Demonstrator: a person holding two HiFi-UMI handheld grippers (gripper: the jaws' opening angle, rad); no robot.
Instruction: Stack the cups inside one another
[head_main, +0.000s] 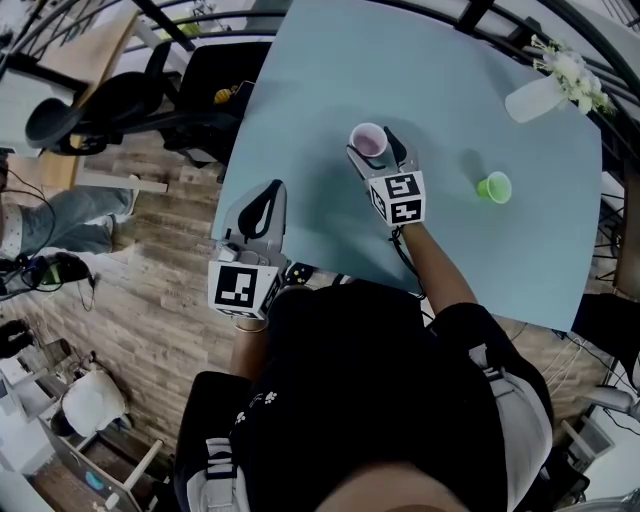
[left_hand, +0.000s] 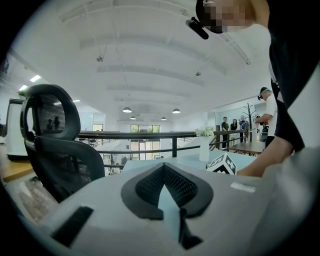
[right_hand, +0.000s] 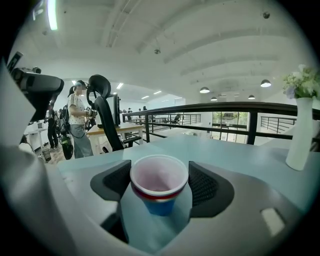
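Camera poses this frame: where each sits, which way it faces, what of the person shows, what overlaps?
Head view: on the person's head, steeply down at the pale blue table; shows black-shirted torso, left gripper, right gripper.
Left gripper view: at the table's edge, level across it; jaws shut, empty; person's arm at right.
Right gripper view: level over the table; jaws against the nested red and blue cups.
Shared: both gripper views show the white vase.

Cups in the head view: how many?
2 for certain: a pink-lined cup between the right tool's jaws, a green cup alone to its right. Red and blue below the first's rim suggest nested cups.
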